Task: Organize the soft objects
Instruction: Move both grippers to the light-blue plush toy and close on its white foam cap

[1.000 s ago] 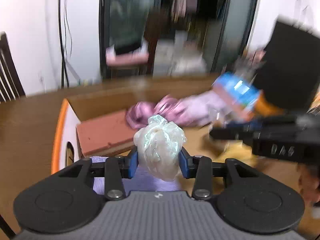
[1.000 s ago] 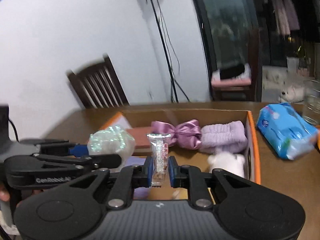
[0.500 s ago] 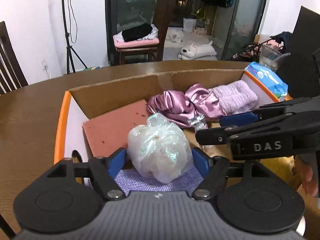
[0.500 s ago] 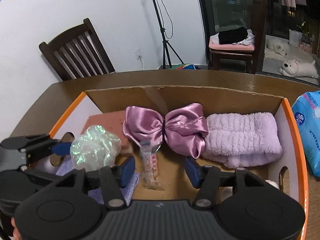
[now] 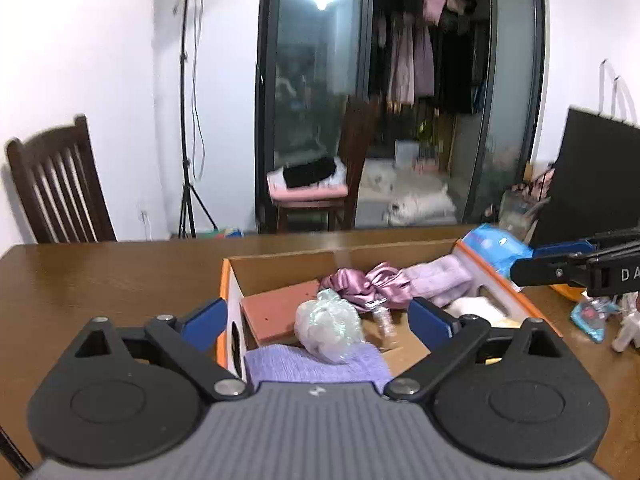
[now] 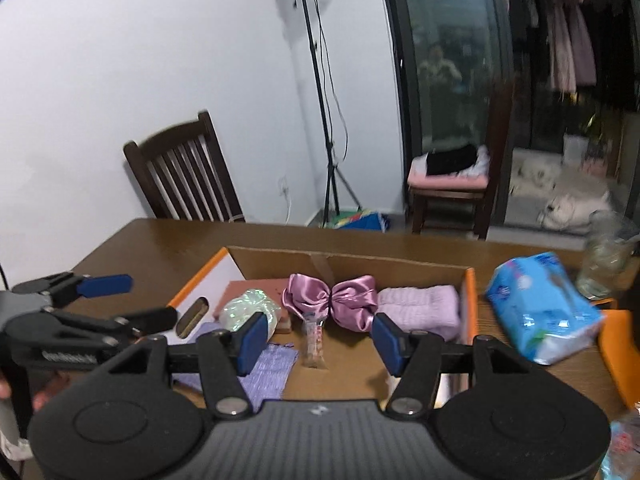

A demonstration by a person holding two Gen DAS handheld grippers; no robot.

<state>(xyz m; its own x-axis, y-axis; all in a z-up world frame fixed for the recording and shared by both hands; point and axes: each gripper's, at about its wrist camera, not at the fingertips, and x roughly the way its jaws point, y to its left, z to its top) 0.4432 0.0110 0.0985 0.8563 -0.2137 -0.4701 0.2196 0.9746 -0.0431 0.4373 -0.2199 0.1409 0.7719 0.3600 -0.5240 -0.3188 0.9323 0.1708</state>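
An orange-edged cardboard box (image 5: 228,280) (image 6: 468,292) on the wooden table holds a shiny iridescent pouf (image 5: 328,326) (image 6: 248,308), a pink satin bow (image 5: 366,284) (image 6: 332,296), a lilac fluffy towel (image 5: 438,282) (image 6: 420,306), a purple cloth (image 5: 316,364) (image 6: 268,364), a small clear sachet (image 5: 382,314) (image 6: 314,340), a red-brown pad (image 5: 276,312) and a white plush (image 5: 474,308). My left gripper (image 5: 316,324) is open and empty, raised above the pouf. My right gripper (image 6: 318,338) is open and empty, raised above the sachet.
A blue tissue pack (image 6: 544,304) (image 5: 496,246) lies on the table right of the box. A glass jar (image 6: 608,256) stands behind it. Small packets (image 5: 592,316) lie at the far right. A wooden chair (image 6: 184,172) stands behind the table (image 5: 100,280).
Both grippers opened and let go: the pouf and the sachet now lie in the box. Both grippers have since pulled back and up from the box.
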